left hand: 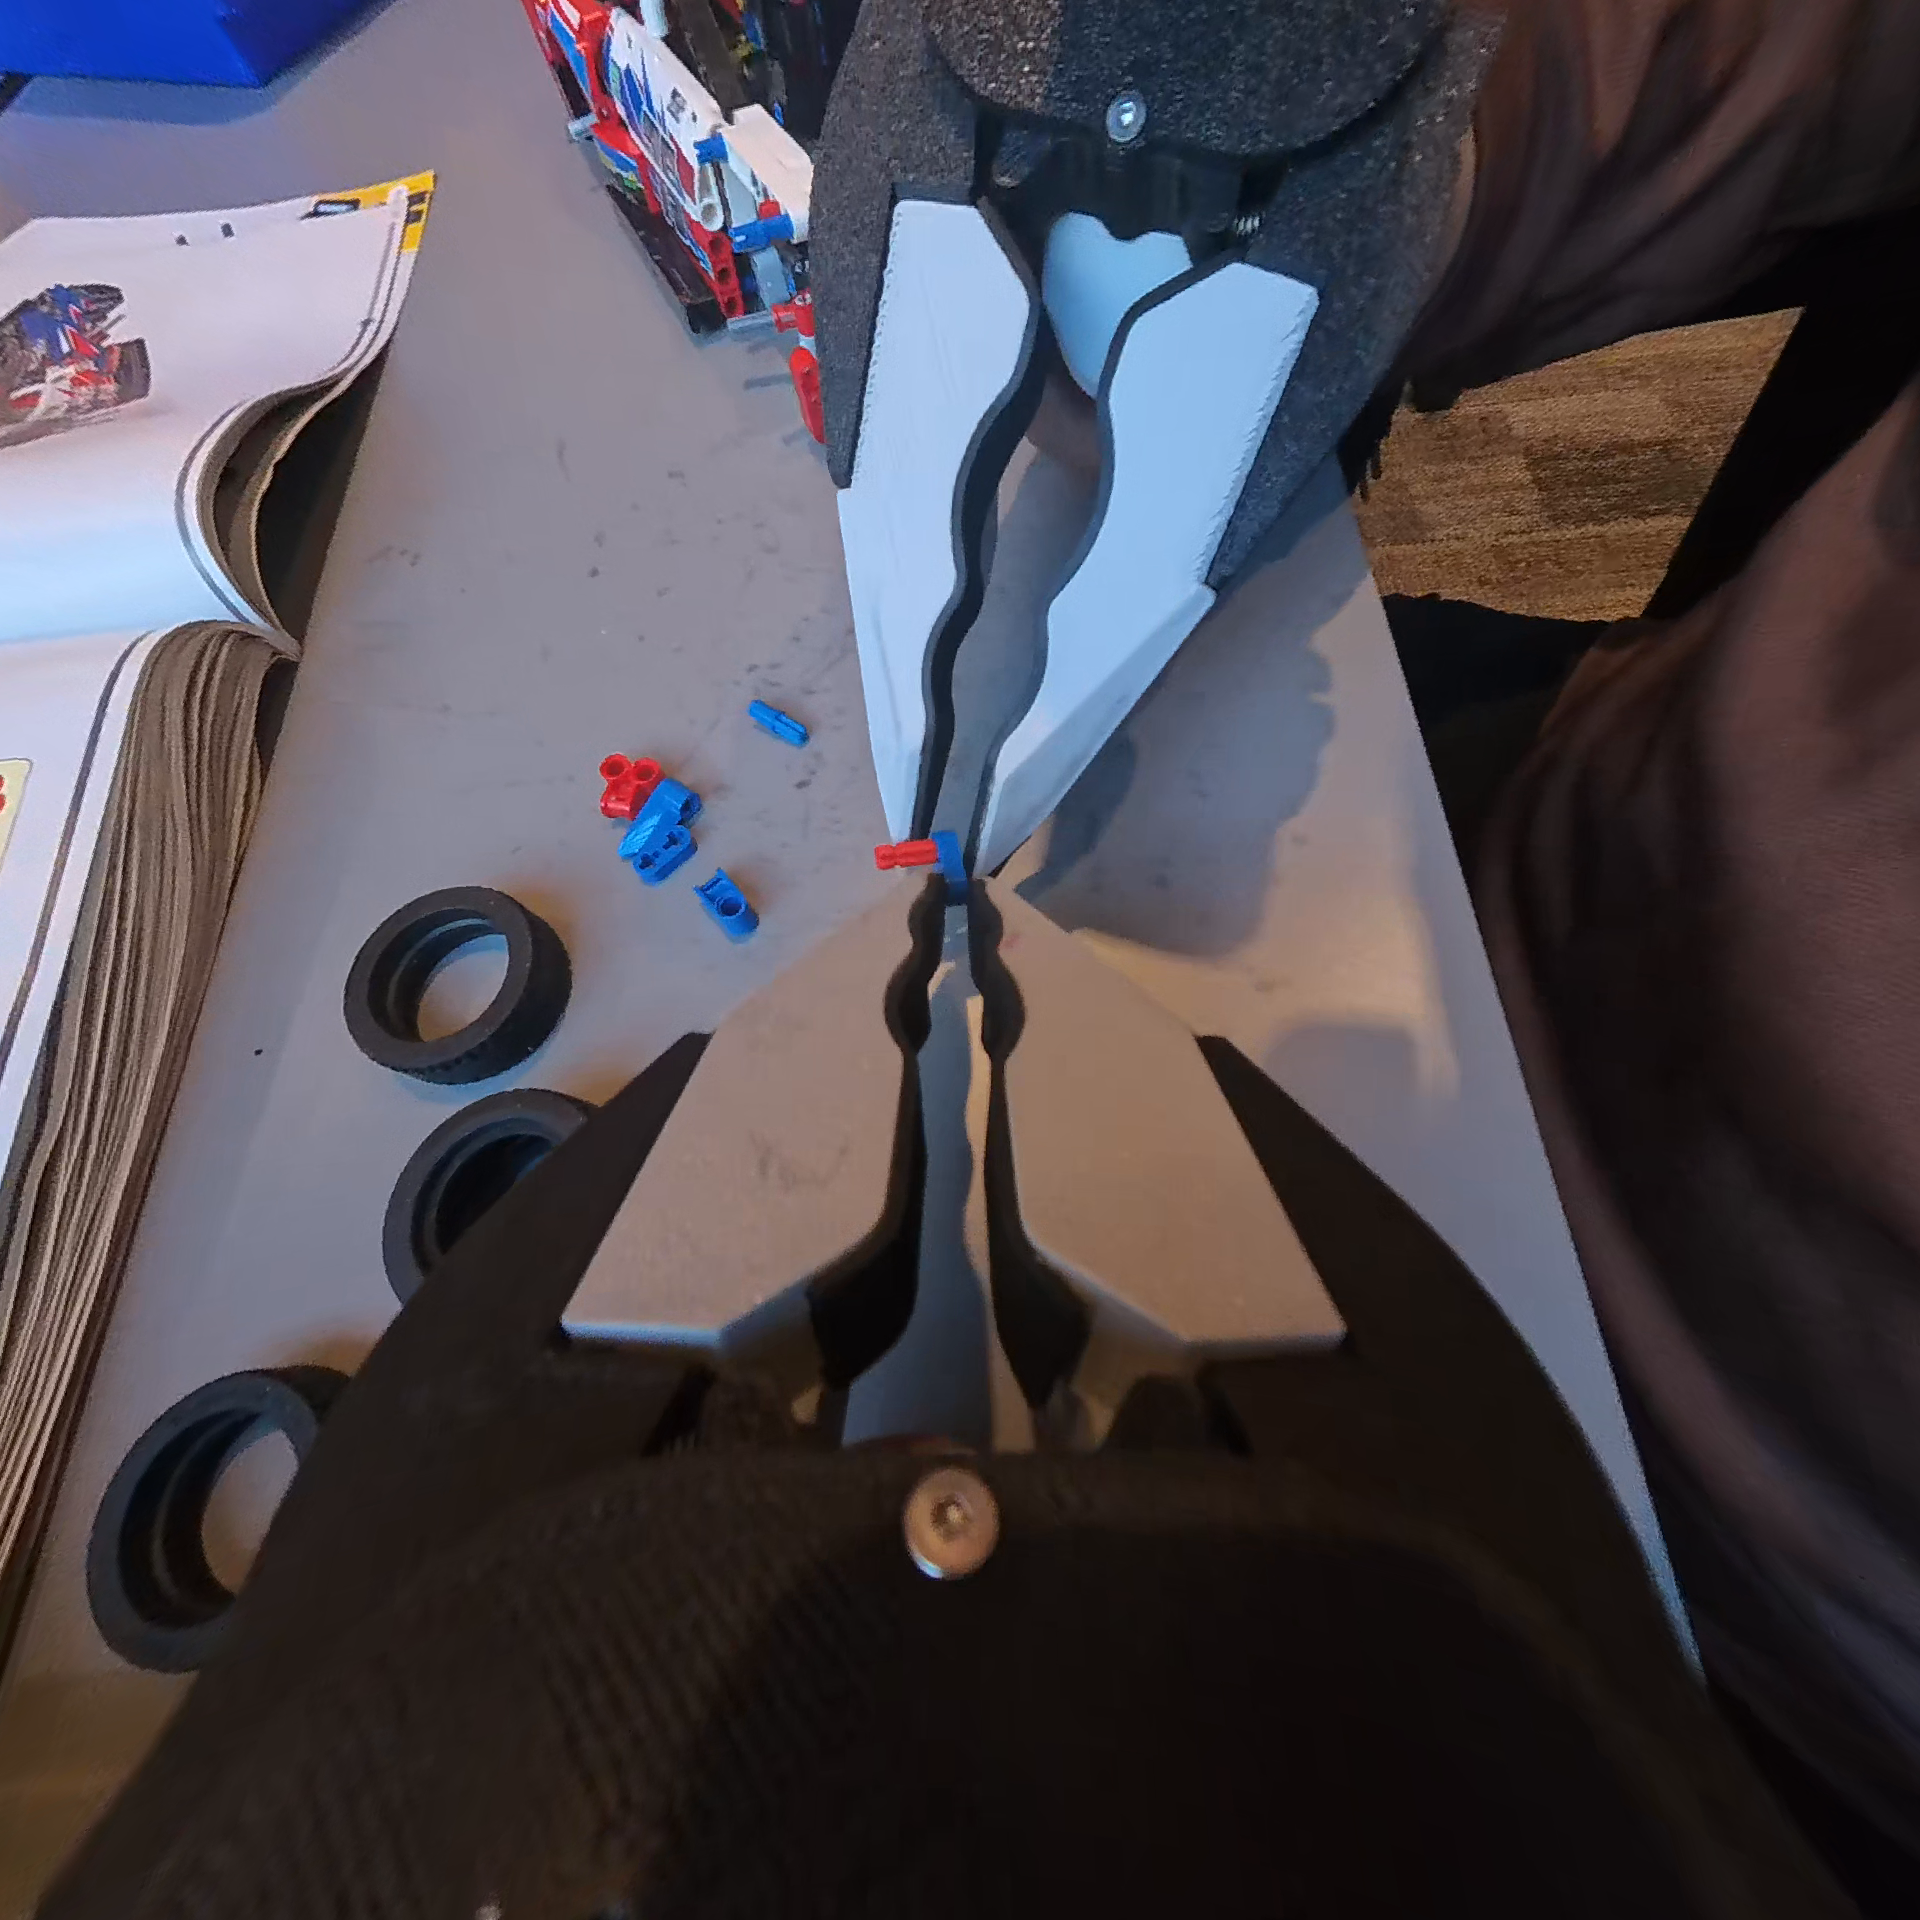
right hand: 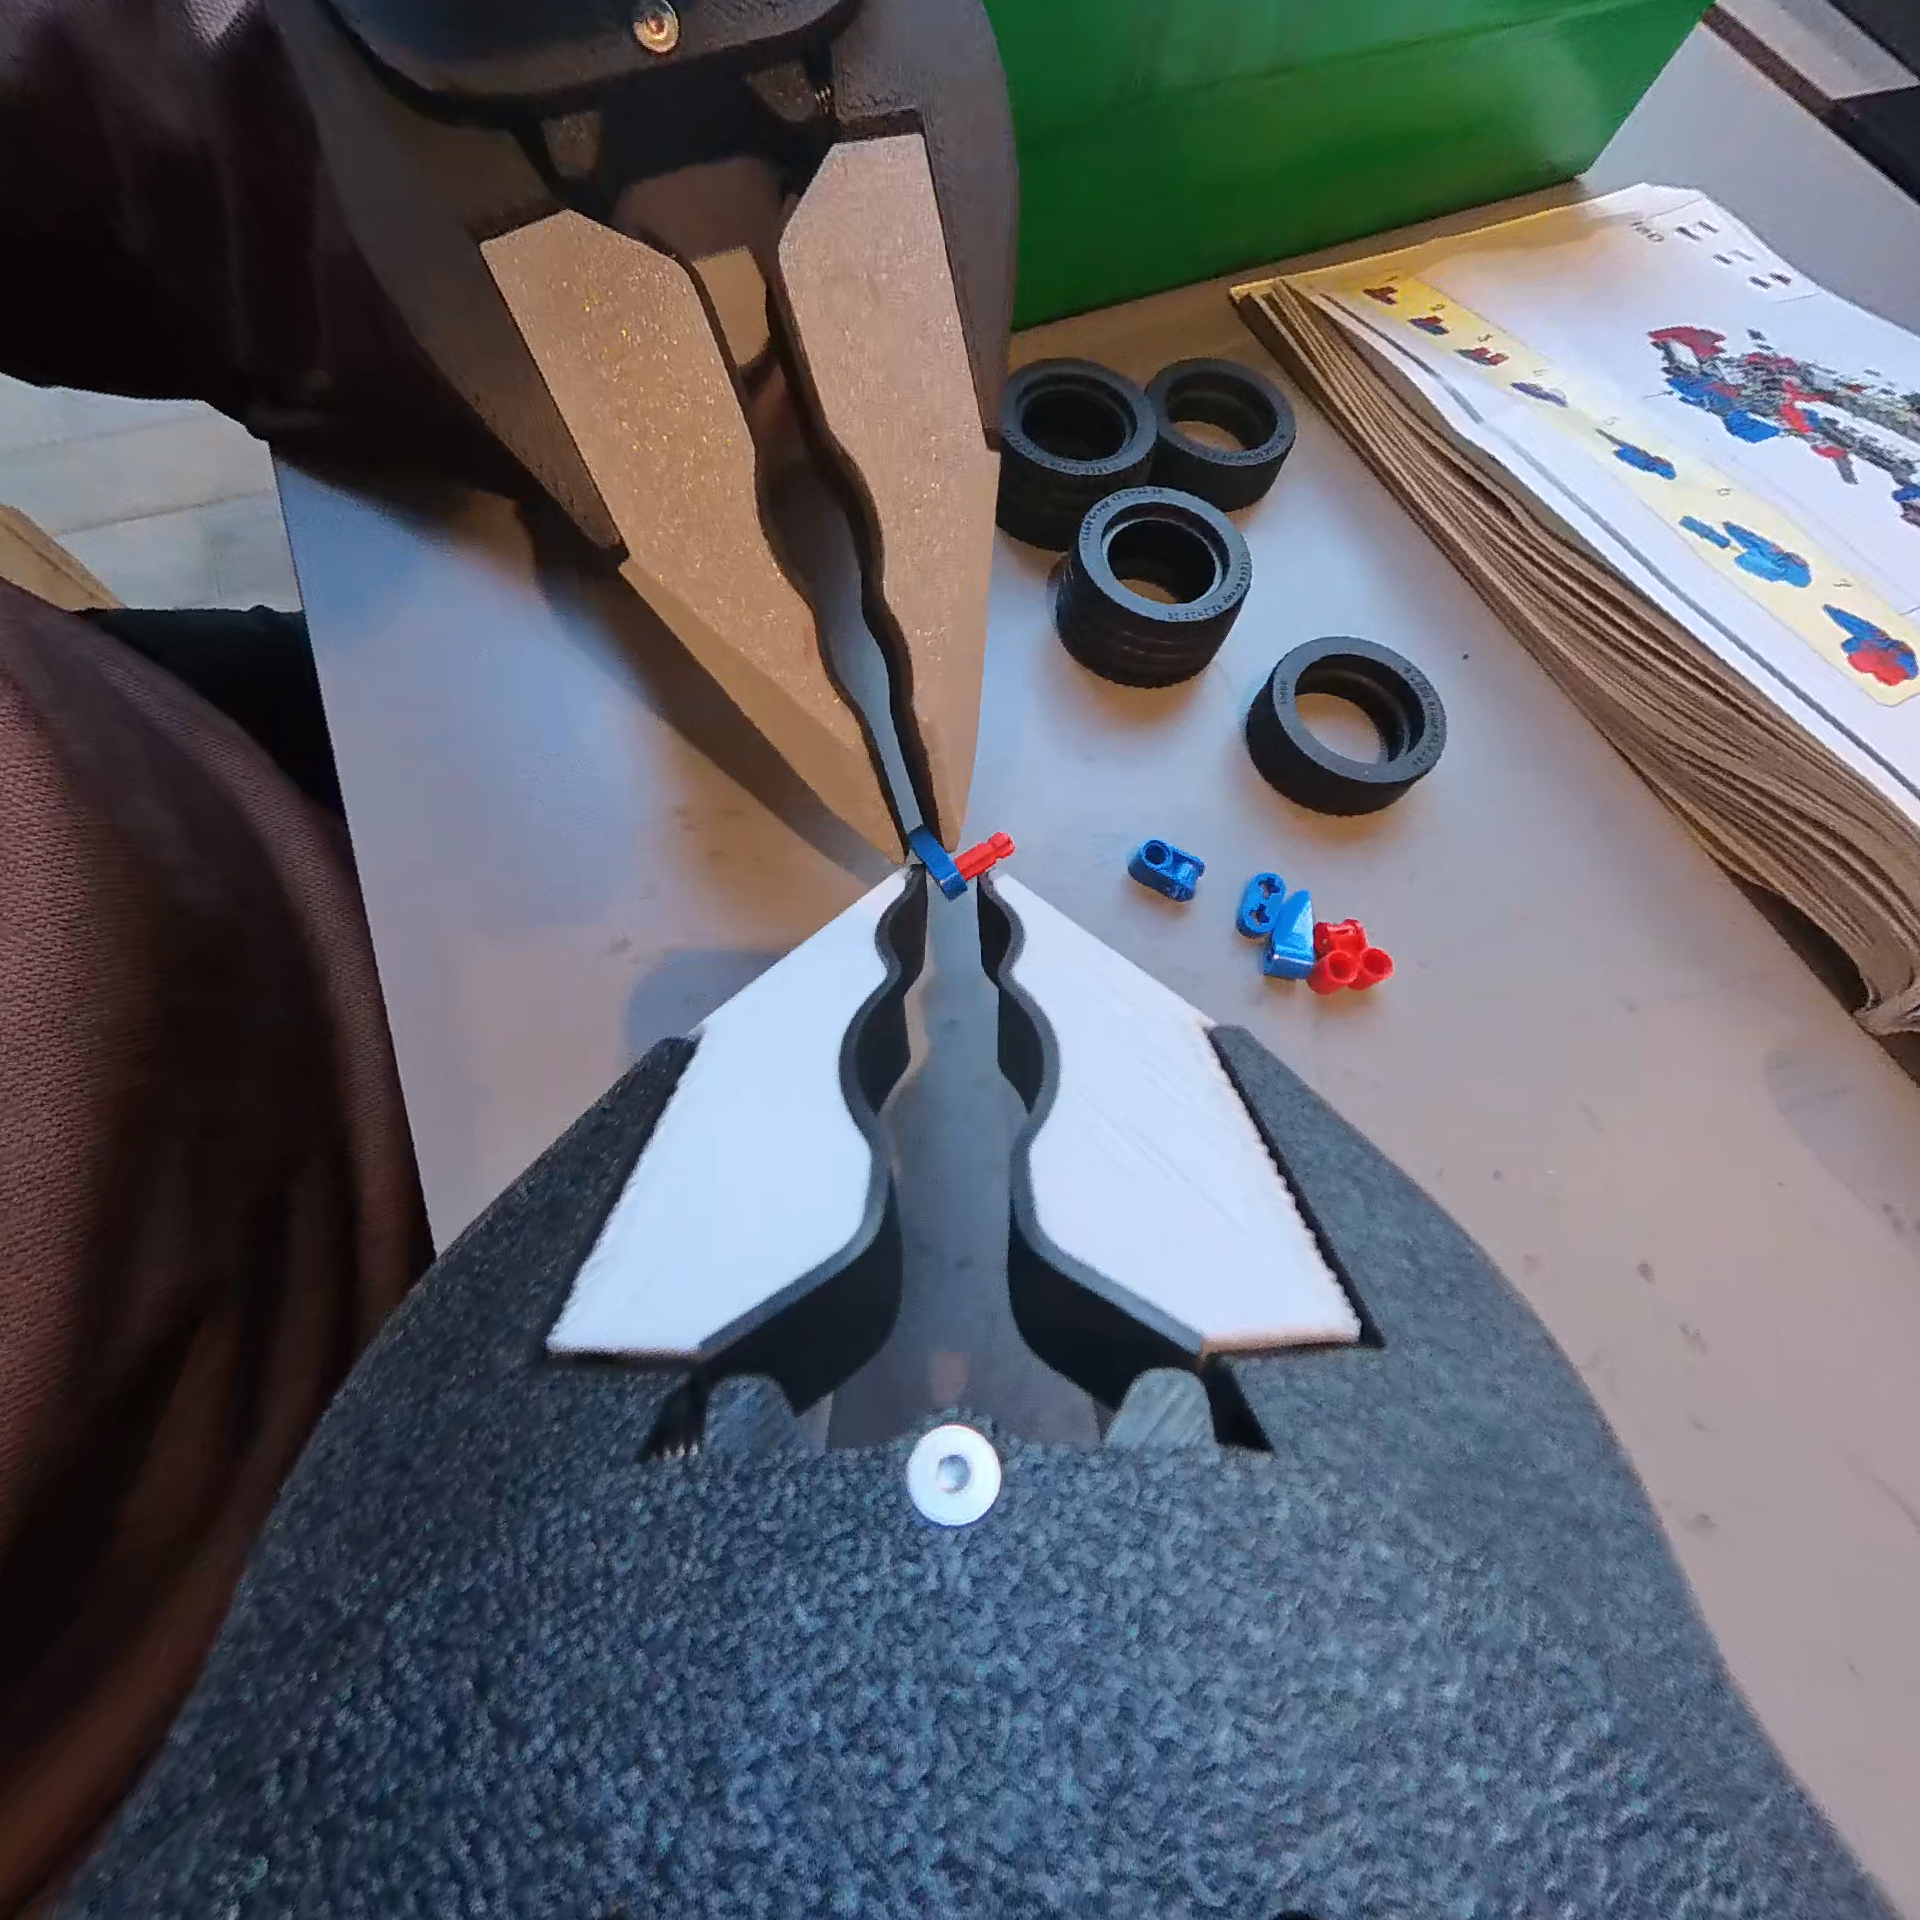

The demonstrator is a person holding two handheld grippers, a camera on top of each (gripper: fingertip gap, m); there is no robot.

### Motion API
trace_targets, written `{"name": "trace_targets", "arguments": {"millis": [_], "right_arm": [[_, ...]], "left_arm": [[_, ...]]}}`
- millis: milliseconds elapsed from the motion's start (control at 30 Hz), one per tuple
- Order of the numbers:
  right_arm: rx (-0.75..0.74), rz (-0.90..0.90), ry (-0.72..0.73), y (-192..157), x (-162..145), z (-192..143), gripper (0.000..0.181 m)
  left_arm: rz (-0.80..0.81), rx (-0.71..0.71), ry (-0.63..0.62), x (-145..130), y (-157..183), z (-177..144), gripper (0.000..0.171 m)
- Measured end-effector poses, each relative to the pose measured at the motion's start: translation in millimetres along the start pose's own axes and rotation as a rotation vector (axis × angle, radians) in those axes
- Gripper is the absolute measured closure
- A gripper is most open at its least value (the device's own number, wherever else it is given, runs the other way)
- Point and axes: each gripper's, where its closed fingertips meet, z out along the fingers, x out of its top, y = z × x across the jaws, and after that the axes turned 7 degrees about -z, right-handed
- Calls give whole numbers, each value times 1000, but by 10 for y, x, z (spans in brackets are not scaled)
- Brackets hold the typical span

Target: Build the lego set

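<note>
Presently: blue connector pinched tip-to-tip between left gripper and right gripper, both narrowed on it above table; red pin juts sideways towards the spare pieces.

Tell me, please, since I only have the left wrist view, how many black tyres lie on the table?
Observer: At least four black tyres show in the right wrist view: two side by side, one in front of them, and one nearer the loose blue and red pieces. Your view shows three.
Operator: Thank you. What stands behind them?
Observer: A green box, just beyond the side-by-side pair.
</note>
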Motion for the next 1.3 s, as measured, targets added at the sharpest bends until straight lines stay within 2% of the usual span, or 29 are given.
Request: {"name": "trace_targets", "arguments": {"millis": [300, 433, 500, 667, 900, 1067, 1167, 1300], "right_arm": [[4, 32, -5, 64, -20, 30, 168], [-4, 41, -18, 105, -38, 51, 167], [-4, 36, -16, 128, -35, 61, 164], [-30, 39, -9, 180, -25, 54, 163], [-59, 6, -27, 180, -40, 64, 159], [-10, 15, -1, 125, -8, 46, 148], [18, -10, -4, 62, -7, 53, 149], [22, 19, -5, 78, -10, 55, 154]], "left_arm": [[56, 75, -39, -66, -63, 12, 171], [15, 71, -32, -65, -121, -9, 171], [36, 118, -60, -119, -201, -14, 171], [203, 223, -148, -264, -257, 18, 171], [386, 273, -131, -266, -194, 2, 171], [475, 293, -120, -250, -143, 21, 171], [507, 306, -125, -246, -131, 26, 171], [682, 375, -150, -223, -85, 53, 171]]}}
